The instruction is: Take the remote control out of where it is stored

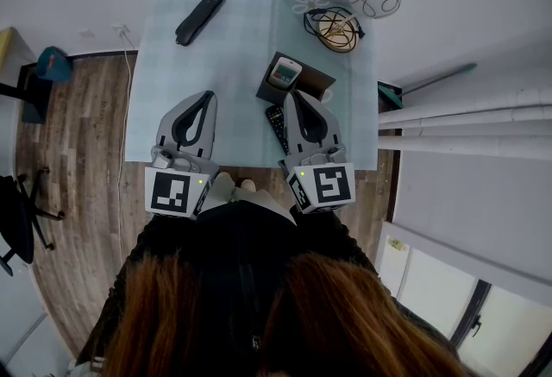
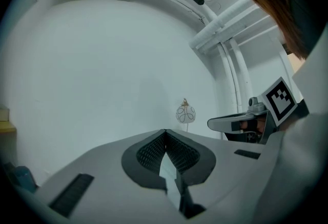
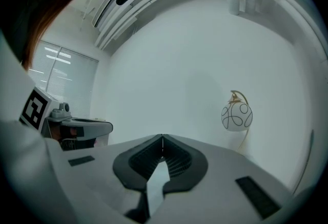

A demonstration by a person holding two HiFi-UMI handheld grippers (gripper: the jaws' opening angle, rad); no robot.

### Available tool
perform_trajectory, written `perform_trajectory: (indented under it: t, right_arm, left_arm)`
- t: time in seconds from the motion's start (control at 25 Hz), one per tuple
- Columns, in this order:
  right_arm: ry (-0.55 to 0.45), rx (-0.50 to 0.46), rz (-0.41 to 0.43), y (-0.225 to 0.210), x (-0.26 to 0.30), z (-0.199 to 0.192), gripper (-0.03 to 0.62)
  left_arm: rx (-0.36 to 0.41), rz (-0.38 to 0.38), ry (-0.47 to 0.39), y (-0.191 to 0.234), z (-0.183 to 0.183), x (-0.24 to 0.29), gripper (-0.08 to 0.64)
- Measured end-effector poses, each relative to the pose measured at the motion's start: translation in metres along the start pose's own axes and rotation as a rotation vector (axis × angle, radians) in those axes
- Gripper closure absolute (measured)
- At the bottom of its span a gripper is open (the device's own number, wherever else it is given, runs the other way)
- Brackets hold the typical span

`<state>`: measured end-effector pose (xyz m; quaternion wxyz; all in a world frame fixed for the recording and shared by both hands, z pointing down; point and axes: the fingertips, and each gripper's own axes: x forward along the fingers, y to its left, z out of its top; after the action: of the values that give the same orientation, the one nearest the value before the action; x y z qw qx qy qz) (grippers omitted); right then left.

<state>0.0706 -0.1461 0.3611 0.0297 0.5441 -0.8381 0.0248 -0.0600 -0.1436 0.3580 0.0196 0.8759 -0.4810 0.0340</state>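
We hold our two grippers side by side, close in front of our body, both level and pointing toward the far side. The left gripper (image 1: 209, 97) has its fingers (image 2: 148, 154) closed tip to tip, with nothing between them. The right gripper (image 1: 293, 94), just to its right, likewise has its fingers (image 3: 177, 159) pressed together and empty.

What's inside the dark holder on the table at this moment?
A white remote sits in the dark holder. How deep it goes is hidden by the holder's wall. The right claw overlaps the near edge, so whether anything else is inside cannot be seen.
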Motion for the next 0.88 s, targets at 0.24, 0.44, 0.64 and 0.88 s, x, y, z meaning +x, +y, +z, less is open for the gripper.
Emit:
perform_trajectory:
  t: [0.24, 0.44, 0.64, 0.88]
  right_arm:
    - [0.022, 0.021, -0.025, -0.006, 0.003, -0.006, 0.577]
    - [0.045, 0.036, -0.050, -0.012, 0.008, -0.015, 0.577]
    - [0.083, 0.042, -0.088, -0.019, 0.016, -0.032, 0.575]
    - [0.166, 0.087, -0.153, -0.034, 0.029, -0.072, 0.572]
  left_arm:
    - [0.004, 0.002, 0.003, 0.000, -0.002, 0.001, 0.555]
    - [0.005, 0.011, 0.009, 0.001, -0.001, 0.002, 0.555]
    - [0.004, 0.003, -0.003, 0.001, -0.002, 0.001, 0.555]
    - [0.006, 0.001, 0.007, 0.000, -0.001, 0.000, 0.555]
